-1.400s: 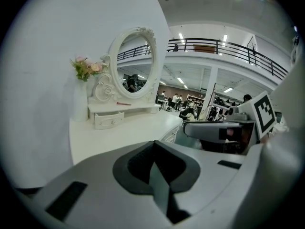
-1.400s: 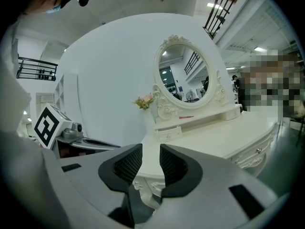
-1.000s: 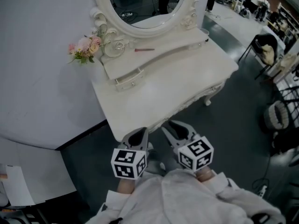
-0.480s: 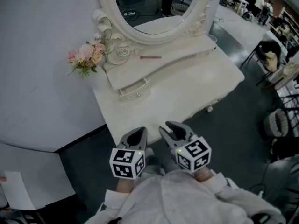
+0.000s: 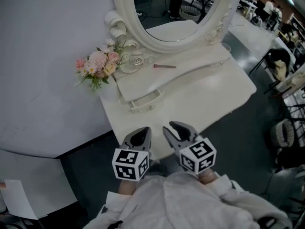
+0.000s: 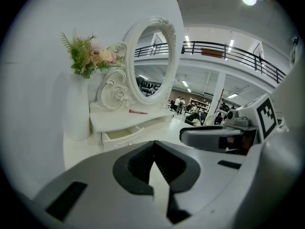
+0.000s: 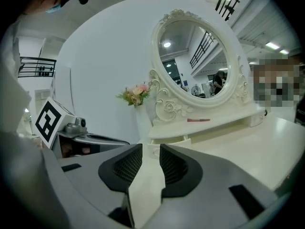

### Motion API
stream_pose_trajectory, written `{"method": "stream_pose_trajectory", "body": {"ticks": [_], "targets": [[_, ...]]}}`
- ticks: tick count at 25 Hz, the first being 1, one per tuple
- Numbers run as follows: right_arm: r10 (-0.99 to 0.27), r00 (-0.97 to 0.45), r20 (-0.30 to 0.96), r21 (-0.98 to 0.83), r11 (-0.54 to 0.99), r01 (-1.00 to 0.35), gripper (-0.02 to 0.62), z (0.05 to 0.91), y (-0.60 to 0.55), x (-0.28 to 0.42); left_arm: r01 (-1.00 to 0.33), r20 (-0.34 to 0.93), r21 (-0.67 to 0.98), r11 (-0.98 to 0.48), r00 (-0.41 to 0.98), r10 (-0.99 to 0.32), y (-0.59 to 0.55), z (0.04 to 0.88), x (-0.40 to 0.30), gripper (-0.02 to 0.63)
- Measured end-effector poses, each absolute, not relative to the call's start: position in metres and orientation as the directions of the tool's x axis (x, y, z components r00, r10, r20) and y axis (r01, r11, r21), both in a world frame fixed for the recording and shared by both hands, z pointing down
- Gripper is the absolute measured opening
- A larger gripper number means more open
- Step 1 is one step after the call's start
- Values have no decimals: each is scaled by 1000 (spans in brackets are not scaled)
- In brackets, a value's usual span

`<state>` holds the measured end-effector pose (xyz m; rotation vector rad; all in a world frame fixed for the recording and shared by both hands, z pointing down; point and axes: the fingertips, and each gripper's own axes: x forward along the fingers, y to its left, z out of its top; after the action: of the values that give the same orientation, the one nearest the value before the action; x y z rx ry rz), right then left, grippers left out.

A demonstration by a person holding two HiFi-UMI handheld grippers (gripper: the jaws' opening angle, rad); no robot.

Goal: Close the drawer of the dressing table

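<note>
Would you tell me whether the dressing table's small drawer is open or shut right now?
Open. The drawer sticks out from under the upper shelf, and the left gripper view shows its hollow inside.

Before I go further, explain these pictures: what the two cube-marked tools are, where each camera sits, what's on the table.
A person holds two hand grippers; the marked cubes are part of them. One camera looks down from the person's head; the others ride on each gripper, looking along its jaws. The left gripper is shut, the right gripper slightly open; both are empty. Ahead stands a dressing table with an oval mirror, pink flowers, a thin pink stick and a small drawer partly open.
</note>
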<state>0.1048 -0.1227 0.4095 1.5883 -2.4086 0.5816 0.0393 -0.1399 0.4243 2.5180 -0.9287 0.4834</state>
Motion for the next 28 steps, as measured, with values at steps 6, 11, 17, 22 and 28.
{"method": "stream_pose_trajectory", "body": {"ticks": [6,11,17,22,28], "targets": [[-840,-395,372,-213,337,-917,92,411,-149,95,-665,440,255,-702,726,-528,-168,423,31,6],[-836,-402,375,-216,343,-914,92,414,-160,84,-665,435,264,-698,728,-530,-178,426,22,6],[-818,-430,383,-228,367,-902,92,418,-160,72,-668,435,291,-685,730,-527,-175,433,15,6],[-802,-443,399,-219,386,-896,92,420,-159,67,-677,438,303,-671,724,-533,-173,436,11,6],[-787,-469,400,-222,413,-883,92,419,-161,66,-693,441,307,-652,711,-547,-172,438,10,6]]}}
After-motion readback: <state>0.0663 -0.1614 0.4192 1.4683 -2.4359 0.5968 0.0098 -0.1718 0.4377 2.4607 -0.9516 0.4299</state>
